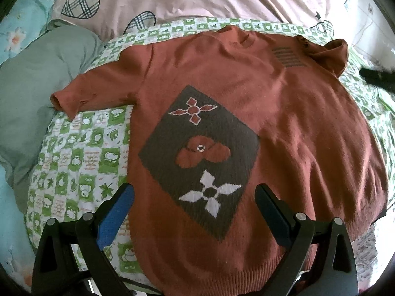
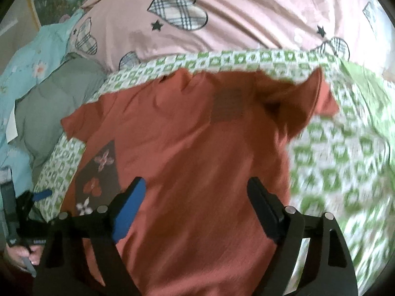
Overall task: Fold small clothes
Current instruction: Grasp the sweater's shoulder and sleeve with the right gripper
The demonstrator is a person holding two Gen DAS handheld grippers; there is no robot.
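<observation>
1. The left gripper point(image 1: 195, 194) has its jaws wide apart above the lower front of the sweater point(image 1: 271, 113); nothing sits between the fingers and they clamp nothing. Whether the tips touch the knit cannot be told.
2. The right gripper point(image 2: 196, 190) also has its jaws well apart over the sweater's right half, gripping nothing. That view is blurred.
3. In the right wrist view a hand point(image 2: 24, 254) holds the left gripper's handle at the lower left edge.
4. The rust-red sweater lies spread flat, front up, on a green-and-white checked blanket point(image 1: 81, 153).
5. Its long axis runs from the ribbed hem near the grippers to the collar at the far edge of the blanket.
6. One short sleeve point(image 1: 74, 96) stretches out left; the other sleeve point(image 1: 333, 54) is bunched up at the far right.
7. A dark diamond patch point(image 1: 197, 157) with flower shapes sits on the chest.
8. A pink quilt point(image 1: 222, 2) with checked hearts lies beyond, and a grey-green cloth point(image 1: 37, 79) lies left.
</observation>
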